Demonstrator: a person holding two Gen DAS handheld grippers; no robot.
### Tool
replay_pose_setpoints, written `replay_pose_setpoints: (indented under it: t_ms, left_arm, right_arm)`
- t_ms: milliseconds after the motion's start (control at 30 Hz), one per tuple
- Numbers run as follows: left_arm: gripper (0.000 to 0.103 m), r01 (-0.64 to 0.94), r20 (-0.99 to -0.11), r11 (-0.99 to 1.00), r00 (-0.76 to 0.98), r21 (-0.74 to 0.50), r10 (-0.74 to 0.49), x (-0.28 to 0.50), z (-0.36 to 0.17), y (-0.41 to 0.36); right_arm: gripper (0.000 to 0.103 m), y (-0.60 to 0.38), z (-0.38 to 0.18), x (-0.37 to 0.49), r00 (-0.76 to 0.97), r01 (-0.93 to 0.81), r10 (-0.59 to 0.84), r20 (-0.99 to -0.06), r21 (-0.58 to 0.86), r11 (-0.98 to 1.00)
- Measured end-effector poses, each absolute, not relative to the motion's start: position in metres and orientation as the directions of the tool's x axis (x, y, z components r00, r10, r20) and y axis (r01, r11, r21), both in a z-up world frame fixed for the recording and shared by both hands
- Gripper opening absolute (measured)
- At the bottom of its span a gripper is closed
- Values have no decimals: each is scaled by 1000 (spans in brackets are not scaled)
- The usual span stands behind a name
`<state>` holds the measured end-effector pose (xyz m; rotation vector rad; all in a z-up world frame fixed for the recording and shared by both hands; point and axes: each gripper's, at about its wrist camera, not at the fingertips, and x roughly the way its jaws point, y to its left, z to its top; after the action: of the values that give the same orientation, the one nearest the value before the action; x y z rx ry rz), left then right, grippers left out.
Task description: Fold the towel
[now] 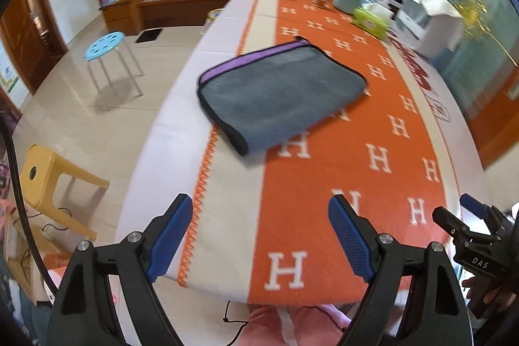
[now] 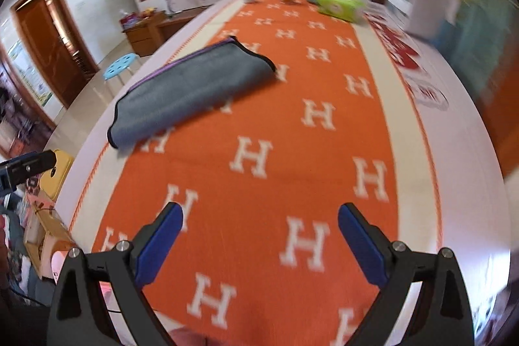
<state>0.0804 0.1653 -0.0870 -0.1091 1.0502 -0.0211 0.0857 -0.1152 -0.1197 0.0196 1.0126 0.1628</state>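
The folded grey microfibre towel with purple trim (image 1: 279,93) lay on the orange H-patterned worktop (image 1: 382,132), while left tongs (image 1: 261,235) and right tongs (image 2: 261,244) hung spread, holding nothing.

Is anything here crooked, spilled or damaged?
Nothing stands out. The folded grey towel lies flat on the orange tablecloth, only turned at an angle to its stripes. Both claws, left and right, are open and empty.

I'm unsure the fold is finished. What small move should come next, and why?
Probably none beyond pulling back: the towel lies folded on the tablecloth, and both the left gripper and right gripper are open, empty and apart from it.
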Motion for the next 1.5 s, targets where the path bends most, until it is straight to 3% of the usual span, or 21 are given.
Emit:
replay_pose_setpoints:
  t_ms: [333,700,933,1033,1500]
  left_arm:
    - [85,44,-873,988,465,-146,-149,53,-62,124]
    - [85,109,-849,983,496,-148,-182,49,-9,67]
    - [92,119,-825,988,546,-99,-148,35,12,43]
    - [99,113,-810,989,569,-94,-142,27,14,39]
    - [102,127,-773,992,627,-23,-99,8,21,29]
  right_arm:
    - [97,-152,-89,30,527,6,106,-843,128,992]
    - [103,-177,-20,8,580,-1,87,-810,106,994]
    - [103,-179,17,-9,617,-1,117,-778,148,989]
    - [103,-178,21,-18,633,-3,137,-762,174,985]
    - [103,-176,9,-29,625,71,77,-777,155,985]
